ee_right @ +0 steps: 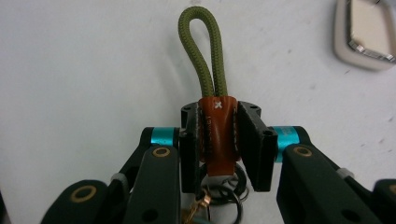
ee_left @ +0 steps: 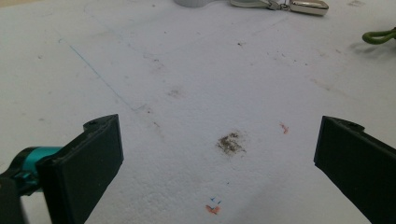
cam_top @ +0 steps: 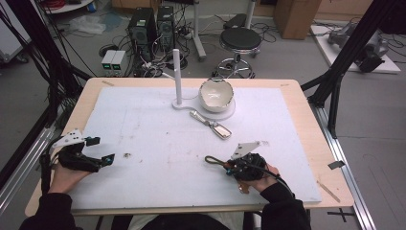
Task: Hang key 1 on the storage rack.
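The key fob (ee_right: 217,135) is clamped by its brown leather tab in the right tool (ee_right: 218,140), so that the green cord loop (ee_right: 204,51) is left free in front, probably for hanging on the white post (cam_top: 177,76). It is held just above the desk (cam_top: 143,139). The left tool (ee_left: 219,154) is kept wide open and empty, resting aside.

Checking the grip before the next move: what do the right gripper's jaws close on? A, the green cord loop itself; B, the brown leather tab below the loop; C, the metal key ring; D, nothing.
B: in the right gripper view the right gripper has its two black pads pressed on either side of the brown leather tab, with the green cord loop sticking out beyond them.
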Motion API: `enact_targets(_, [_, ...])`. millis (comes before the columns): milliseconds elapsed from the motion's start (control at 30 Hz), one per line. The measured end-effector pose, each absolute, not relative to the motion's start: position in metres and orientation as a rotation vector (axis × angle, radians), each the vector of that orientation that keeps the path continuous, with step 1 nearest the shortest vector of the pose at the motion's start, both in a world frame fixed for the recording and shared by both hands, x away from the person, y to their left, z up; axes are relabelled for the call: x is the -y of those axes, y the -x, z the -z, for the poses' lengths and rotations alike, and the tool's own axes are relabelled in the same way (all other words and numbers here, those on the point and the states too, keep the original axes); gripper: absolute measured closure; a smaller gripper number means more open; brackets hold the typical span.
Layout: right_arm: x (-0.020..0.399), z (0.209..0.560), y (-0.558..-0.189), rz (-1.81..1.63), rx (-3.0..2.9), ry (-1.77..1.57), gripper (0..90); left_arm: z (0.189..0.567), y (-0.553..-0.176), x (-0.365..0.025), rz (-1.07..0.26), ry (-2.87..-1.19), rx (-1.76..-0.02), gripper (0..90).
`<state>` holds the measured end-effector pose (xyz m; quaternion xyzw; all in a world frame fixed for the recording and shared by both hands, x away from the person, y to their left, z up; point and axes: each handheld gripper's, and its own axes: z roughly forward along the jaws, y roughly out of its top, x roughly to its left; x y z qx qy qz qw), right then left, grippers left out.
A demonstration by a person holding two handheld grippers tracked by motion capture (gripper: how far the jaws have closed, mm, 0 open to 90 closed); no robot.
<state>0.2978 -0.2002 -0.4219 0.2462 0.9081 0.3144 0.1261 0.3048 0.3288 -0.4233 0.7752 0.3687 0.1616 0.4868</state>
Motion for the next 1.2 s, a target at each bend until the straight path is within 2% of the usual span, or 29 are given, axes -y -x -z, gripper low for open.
enact_targets(467, [0.201, 0.384, -0.310, -0.970, -2.571, -0.701, 70.9, 0.424, -0.305, -0.328, -0.391, -1.898, -0.901, 1.7])
enact_targets(1200, [0.201, 0.322, -0.355, -1.002, -2.495, -0.695, 70.9, 0.424, -0.304, -0.329, -0.387, -1.890, -0.895, 1.7])
